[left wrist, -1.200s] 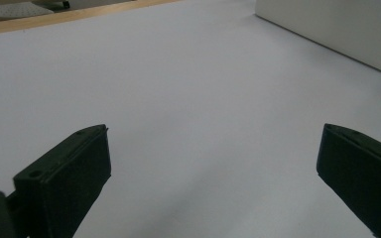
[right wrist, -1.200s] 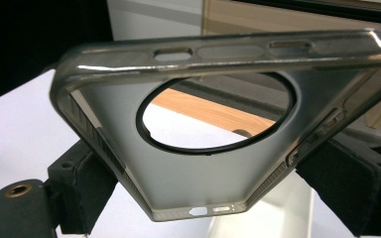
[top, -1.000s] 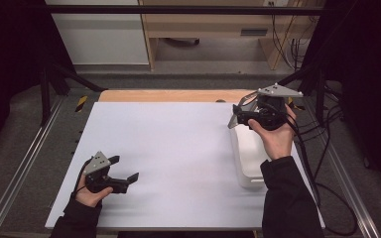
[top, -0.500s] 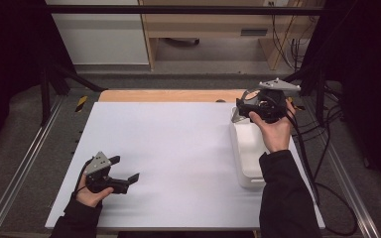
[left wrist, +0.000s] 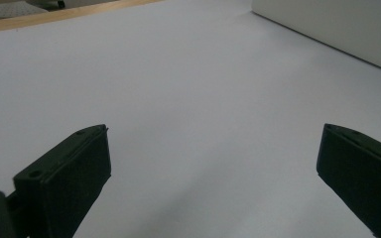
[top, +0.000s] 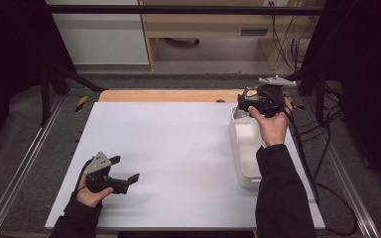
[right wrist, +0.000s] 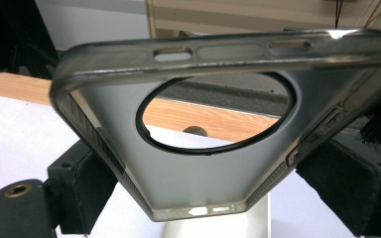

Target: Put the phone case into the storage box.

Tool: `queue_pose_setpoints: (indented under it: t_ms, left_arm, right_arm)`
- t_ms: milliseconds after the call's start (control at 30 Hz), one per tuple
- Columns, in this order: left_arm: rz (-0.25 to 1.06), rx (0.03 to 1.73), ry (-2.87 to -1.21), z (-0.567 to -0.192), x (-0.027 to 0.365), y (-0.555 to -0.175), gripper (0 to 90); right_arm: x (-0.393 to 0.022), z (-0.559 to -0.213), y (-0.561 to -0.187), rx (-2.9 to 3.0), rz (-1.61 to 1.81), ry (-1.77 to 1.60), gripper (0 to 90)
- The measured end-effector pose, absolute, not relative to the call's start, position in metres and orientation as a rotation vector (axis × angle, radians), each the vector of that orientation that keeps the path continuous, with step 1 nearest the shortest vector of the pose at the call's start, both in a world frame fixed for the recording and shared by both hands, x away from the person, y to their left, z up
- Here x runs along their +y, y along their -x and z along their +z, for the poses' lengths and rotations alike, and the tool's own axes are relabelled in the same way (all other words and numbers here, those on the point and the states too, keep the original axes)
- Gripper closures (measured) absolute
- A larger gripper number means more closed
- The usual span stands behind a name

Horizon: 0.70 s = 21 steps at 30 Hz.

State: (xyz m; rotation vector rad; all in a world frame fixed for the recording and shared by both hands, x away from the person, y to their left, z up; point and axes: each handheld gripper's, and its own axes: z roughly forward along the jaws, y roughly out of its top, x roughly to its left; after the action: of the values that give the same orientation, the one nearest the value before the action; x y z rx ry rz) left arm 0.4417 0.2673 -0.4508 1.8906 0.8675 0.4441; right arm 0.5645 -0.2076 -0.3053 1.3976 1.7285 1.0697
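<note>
Lifted further toward the upper right of the high view, the right gripper point(top: 245, 102) now hangs past the far end of the white tray point(top: 245, 148), jaws clamped on a grey phone case point(right wrist: 218, 148). Lower left, the left gripper point(top: 126, 171) rests on the white table point(top: 178, 148), jaws apart.

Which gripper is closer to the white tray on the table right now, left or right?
Right. The right gripper, shut on a phone case, is held over the white tray's far end. The left gripper sits open at the table's near-left side, well apart from the tray.
</note>
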Motion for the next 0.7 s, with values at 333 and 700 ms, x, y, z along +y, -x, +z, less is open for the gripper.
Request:
queue_pose_setpoints:
  t_ms: [333, 700]
  left_arm:
    - [0.442, 0.866, -1.894, -0.451, 0.267, -0.442, 0.1]
    - [0.438, 0.862, -1.902, -0.453, 0.266, -0.442, 0.1]
  right_arm:
    - [-0.213, -0.318, -0.578, 1.721, 1.051, -1.438, 12.1]
    - [-0.213, -0.329, -0.592, 1.717, 1.02, -1.463, 12.1]
